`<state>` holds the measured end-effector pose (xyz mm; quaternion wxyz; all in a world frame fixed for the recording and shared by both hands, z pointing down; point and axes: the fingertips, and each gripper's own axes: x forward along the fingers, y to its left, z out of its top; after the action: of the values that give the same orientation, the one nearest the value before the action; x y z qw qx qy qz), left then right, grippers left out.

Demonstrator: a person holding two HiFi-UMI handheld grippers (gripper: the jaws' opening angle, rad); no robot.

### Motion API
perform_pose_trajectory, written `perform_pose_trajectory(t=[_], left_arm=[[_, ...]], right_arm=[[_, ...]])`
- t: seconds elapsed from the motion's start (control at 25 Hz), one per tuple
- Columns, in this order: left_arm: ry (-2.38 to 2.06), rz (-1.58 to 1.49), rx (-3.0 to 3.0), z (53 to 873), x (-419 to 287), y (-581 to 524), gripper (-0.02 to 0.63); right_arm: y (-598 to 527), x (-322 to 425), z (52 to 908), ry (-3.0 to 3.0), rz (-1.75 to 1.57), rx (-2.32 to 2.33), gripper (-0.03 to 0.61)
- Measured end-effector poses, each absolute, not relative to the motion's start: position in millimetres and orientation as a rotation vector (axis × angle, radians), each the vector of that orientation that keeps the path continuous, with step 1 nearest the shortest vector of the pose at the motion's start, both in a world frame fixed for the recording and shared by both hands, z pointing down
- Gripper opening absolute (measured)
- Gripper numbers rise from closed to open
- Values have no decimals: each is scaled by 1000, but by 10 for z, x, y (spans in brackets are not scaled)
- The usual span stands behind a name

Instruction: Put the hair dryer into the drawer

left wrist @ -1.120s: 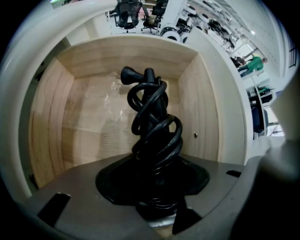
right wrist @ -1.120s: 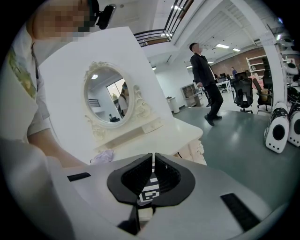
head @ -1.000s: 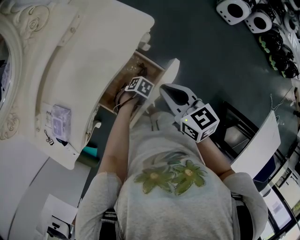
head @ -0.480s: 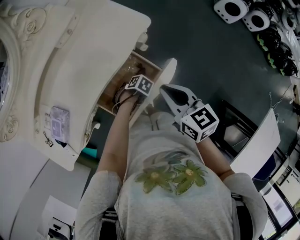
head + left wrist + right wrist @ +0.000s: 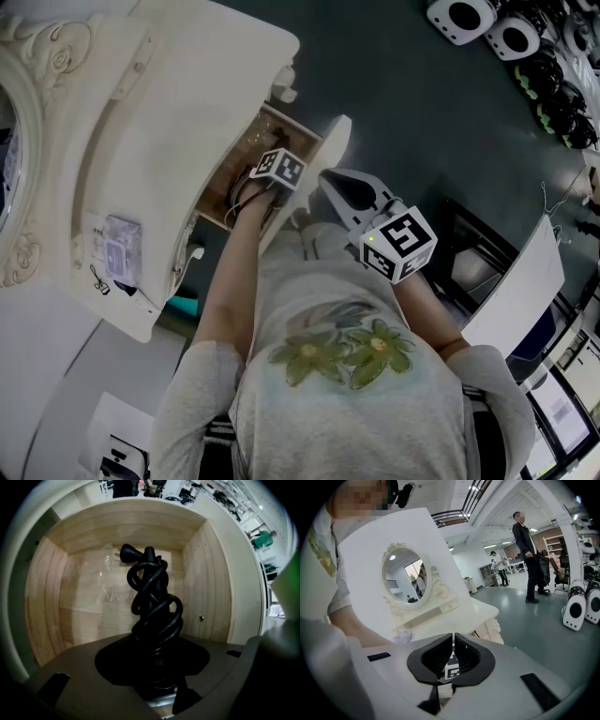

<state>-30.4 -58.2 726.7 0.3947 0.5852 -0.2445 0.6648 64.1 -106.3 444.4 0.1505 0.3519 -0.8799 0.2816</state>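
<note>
The left gripper [image 5: 267,183] reached down into the open light wooden drawer [image 5: 51,592] of the ornate cream dressing table [image 5: 187,94], its jaws set wide around the black hair dryer with its coiled cord [image 5: 154,616], holding it inside the drawer. To the right, the right gripper [image 5: 452,654] hung near the drawer front, jaws together and empty.

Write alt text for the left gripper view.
The left gripper holds a black hair dryer, its cord coiled in loops, pointing down into an open wooden drawer. The drawer's pale plank walls fill the view, and a scrap of clear plastic lies inside.
</note>
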Motion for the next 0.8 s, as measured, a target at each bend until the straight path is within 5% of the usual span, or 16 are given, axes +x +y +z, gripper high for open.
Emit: perform_pose_trajectory(t=[0.8], left_arm=[[-601, 1573, 1598, 7122, -237, -595, 236]], right_arm=[[-1066, 638, 4425, -2555, 825, 977, 26]])
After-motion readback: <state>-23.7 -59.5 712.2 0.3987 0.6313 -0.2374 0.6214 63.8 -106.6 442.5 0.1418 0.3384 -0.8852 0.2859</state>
